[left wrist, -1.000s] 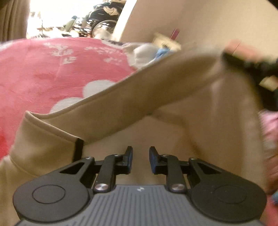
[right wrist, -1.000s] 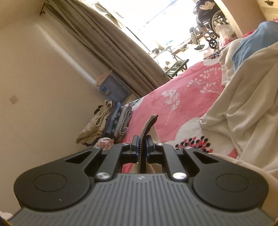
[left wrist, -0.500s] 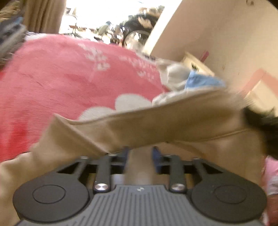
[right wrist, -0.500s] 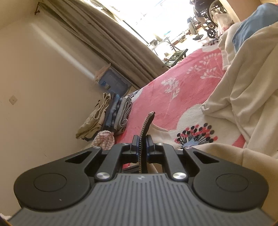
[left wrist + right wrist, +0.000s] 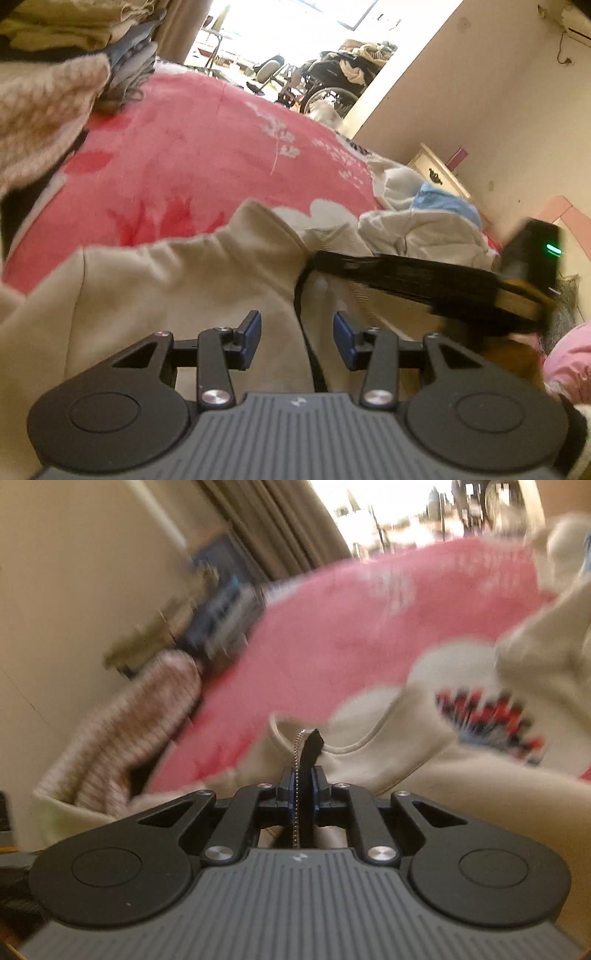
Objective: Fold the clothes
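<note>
A beige zip jacket (image 5: 177, 280) lies crumpled on the pink flowered blanket (image 5: 192, 147). My left gripper (image 5: 297, 332) hovers over it, open. The jacket's black zipper strip (image 5: 308, 350) runs loosely between the blue pads (image 5: 253, 332) without being pressed. My right gripper (image 5: 304, 781) pinches the black zipper edge (image 5: 310, 749) with its silver teeth, low over the jacket (image 5: 369, 760); its jaws are starting to open with the strip still between them. In the left wrist view the right gripper (image 5: 406, 275) shows blurred at the right, reaching in to the jacket's front.
A stack of folded clothes (image 5: 74, 26) and a knitted piece (image 5: 40, 110) sit at the bed's left. A heap of white and blue laundry (image 5: 424, 218) lies at the right by a white cabinet (image 5: 436, 170). Curtain (image 5: 280, 524) and wall behind; wheelchair (image 5: 332, 81) beyond the bed.
My left gripper has opened and let go of the beige fabric, which dropped onto the blanket. The right gripper came down toward the bed with the zipper edge in it.
</note>
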Tool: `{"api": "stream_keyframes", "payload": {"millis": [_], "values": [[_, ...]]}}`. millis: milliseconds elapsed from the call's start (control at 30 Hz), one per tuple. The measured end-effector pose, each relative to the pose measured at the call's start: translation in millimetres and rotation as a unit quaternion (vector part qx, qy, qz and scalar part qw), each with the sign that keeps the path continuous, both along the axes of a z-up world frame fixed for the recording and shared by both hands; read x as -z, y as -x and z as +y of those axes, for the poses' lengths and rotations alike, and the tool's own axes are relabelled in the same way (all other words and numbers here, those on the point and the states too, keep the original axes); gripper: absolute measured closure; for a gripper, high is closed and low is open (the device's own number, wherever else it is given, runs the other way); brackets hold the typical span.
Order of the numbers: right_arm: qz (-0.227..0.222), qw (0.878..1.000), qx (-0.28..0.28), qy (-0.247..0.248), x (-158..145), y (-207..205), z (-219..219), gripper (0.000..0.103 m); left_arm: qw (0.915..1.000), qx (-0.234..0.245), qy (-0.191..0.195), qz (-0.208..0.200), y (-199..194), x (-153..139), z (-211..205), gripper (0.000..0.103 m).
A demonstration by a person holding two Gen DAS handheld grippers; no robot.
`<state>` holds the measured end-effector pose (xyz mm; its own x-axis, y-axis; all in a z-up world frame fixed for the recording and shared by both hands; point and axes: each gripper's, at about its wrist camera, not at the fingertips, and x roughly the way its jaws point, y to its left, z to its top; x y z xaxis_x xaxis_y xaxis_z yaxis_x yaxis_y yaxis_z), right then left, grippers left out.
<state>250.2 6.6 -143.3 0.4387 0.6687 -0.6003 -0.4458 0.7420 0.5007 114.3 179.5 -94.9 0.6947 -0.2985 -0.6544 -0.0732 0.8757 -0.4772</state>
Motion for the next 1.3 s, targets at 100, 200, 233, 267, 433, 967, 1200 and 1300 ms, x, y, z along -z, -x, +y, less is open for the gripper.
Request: {"api": "stream_keyframes", "payload": {"millis": [100,200,233,267,433,967,1200,1300], "values": [[0.036,0.999,0.005,-0.032,9.1,-10.2,-3.4,0.083,0.9999,0.009,-0.008,0.004,-1.6,6.1,-6.2,0.060],[0.103,0.986,0.016,-0.128,12.2,-23.9,-19.5,0.063,0.9997,0.016,-0.020,0.003,-8.5,7.6,-12.9,0.060],[0.125,0.977,0.025,-0.168,14.1,-28.0,-26.6,0.061,0.9996,0.019,-0.023,0.000,-9.8,7.4,-14.5,0.060],[0.146,0.967,0.035,-0.206,15.8,-31.7,-33.7,0.061,0.9994,0.019,-0.028,-0.002,-14.2,7.1,-16.4,0.059],[0.176,0.929,0.078,-0.316,4.7,-31.0,-74.9,0.060,0.9995,0.025,-0.005,0.019,-42.8,9.7,-17.5,0.058],[-0.034,0.988,-0.142,0.045,-81.8,123.3,-97.0,0.062,0.9978,0.014,0.012,0.064,-92.5,7.1,-10.1,0.103],[-0.098,0.941,-0.181,0.268,-34.9,138.6,-31.6,0.073,0.9954,0.039,-0.010,0.087,-93.4,4.1,-16.6,0.097],[-0.095,0.939,-0.171,0.282,-23.4,144.2,-32.5,0.091,0.9941,0.057,-0.018,0.091,-86.6,8.4,-22.4,0.077]]}}
